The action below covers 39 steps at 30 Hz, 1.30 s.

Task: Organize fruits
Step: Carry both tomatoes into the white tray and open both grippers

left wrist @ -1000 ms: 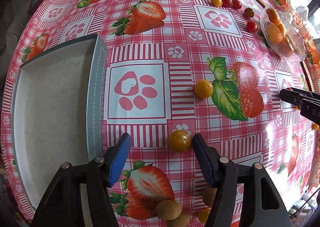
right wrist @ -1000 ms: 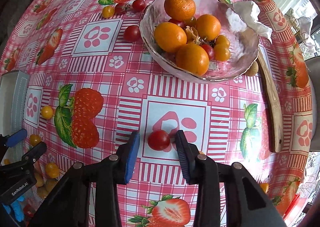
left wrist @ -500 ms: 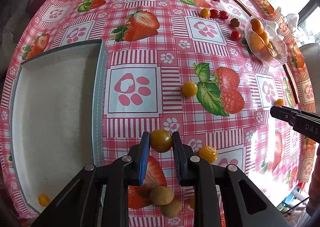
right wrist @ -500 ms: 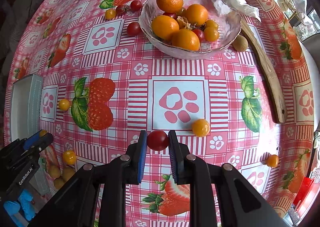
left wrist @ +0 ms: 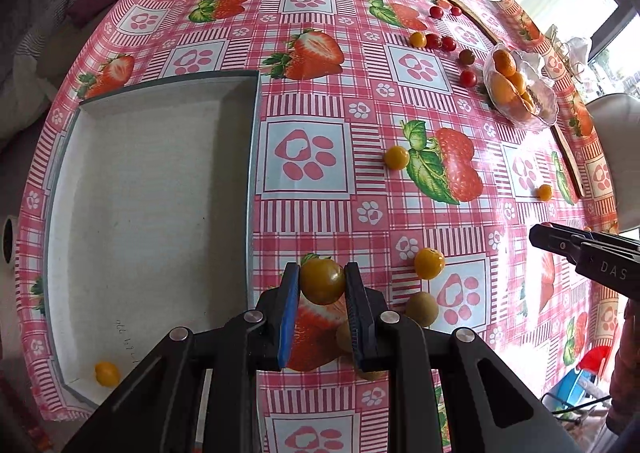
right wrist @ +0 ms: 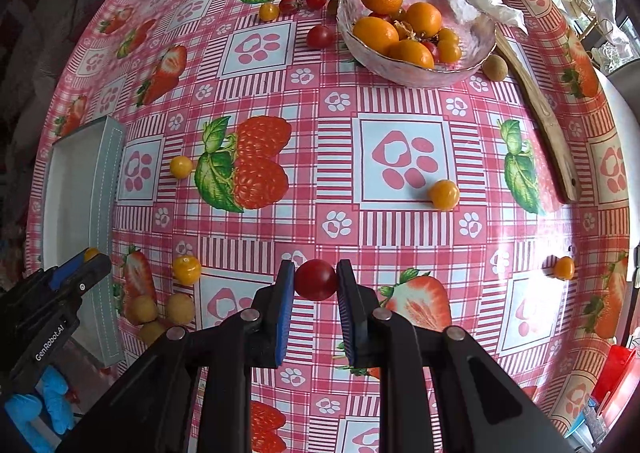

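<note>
My left gripper (left wrist: pixel 322 282) pinches a yellow tomato (left wrist: pixel 322 281) beside the tray (left wrist: pixel 160 189), which holds 1 fruit (left wrist: pixel 107 374). My right gripper (right wrist: pixel 316 279) clamps a red tomato (right wrist: pixel 316 279), well short of the bowl (right wrist: pixel 416 65). Most fruit lies loose; I judge sorting barely begun.

Yellow-brown tomato (left wrist: pixel 322 281) clamped aloft, red tomato (right wrist: pixel 316 279) clamped aloft
</note>
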{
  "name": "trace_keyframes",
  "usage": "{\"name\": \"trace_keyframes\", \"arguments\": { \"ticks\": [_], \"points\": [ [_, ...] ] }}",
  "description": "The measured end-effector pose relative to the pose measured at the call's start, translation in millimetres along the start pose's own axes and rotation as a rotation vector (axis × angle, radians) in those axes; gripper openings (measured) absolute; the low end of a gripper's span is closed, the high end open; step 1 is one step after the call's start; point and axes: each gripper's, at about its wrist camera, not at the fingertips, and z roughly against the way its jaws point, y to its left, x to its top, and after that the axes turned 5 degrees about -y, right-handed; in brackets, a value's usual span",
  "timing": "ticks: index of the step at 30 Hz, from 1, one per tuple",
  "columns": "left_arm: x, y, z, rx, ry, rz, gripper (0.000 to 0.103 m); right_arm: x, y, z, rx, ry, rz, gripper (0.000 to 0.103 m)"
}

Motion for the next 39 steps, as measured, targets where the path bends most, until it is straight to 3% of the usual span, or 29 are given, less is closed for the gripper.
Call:
{"name": "trace_keyframes", "arguments": {
  "ticks": [11,22,30,39],
  "points": [
    [-19,42,21,0.024,-0.032,0.055,0.024,-7,48,7,0.022,-0.001,0.073,0.023],
    [-43,107,35,0.089,-0.051,0.145,0.024,-10,127,7,0.094,0.012,0.166,0.023],
    [-50,150,25,0.146,-0.037,0.181,0.024,-11,192,-4,0.154,0.036,0.229,0.023],
    [-50,169,0,0.179,-0.004,0.165,0.024,-8,251,-38,0.195,0.098,0.286,0.023]
  ]
}}
